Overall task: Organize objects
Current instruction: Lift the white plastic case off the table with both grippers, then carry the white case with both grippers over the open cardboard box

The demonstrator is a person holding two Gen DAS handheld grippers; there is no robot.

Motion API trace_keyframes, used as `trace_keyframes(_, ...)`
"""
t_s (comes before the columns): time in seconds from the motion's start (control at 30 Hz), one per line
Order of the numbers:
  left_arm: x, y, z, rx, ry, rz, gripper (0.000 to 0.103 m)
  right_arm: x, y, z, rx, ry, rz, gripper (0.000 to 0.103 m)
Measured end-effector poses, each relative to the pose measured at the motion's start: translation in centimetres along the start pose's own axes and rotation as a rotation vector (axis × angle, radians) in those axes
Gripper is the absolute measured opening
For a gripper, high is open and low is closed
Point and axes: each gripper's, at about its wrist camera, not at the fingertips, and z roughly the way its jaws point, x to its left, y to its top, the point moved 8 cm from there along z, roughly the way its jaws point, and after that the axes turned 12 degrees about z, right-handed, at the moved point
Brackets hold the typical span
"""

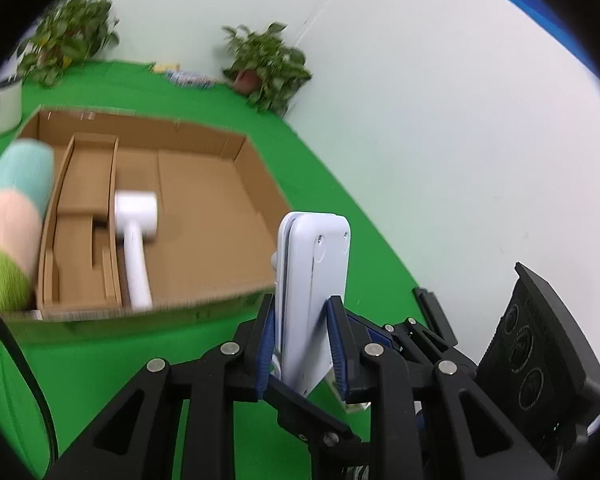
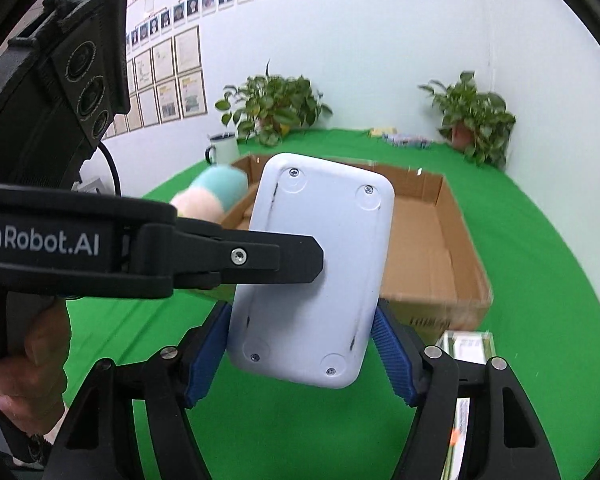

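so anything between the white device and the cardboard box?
Nothing visible. The white device is pinched by the left hand-held gripper above the green cloth, and the cardboard box lies open just beyond. Only a white mallet-shaped item occupies the floor; the right half is bare.

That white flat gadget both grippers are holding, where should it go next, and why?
Probably carry the white gadget forward over the cardboard box and lower it onto the bare floor beside the white mallet-shaped thing. Both the left gripper and the right gripper grip it, and that space looks free.
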Motion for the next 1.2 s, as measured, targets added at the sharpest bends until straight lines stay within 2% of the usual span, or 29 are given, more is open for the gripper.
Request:
trace_keyframes(0.2, 0.0, 4.7, -1.2, -0.051, 0.006, 0.061, 0.022, 0.3, 5.1, -0.4, -0.059, 0.011, -0.004, 0.065)
trace_keyframes(0.37, 0.2, 8.0, -1.9, -0.060, 0.022, 0.103, 0.022, 0.6, 8.9, -0.1, -0.076, 0.023, 0.001, 0.065)
trace_keyframes(0.57, 1.8, 10.1, -1.3, -0.034, 0.047, 0.117, 0.022, 0.4, 12.1, 1.8, -0.046, 0.051, 0.036, 0.064)
trace_keyframes(0.7, 3.5, 10.4, 0.1, 0.006, 0.056, 0.106, 0.022, -0.5, 13.6, 4.9, -0.002, 0.050, 0.066, 0.064)
trace_keyframes(0.97, 6.0, 10.0, 3.5, 0.062, 0.056, 0.069, 0.022, -3.0, 13.7, 11.2, 0.095, 0.051, 0.114, 0.064)
trace_keyframes(1.2, 7.9, 8.7, 6.7, 0.124, 0.046, 0.034, 0.021, -4.9, 11.7, 15.3, 0.199, 0.049, 0.167, 0.064)
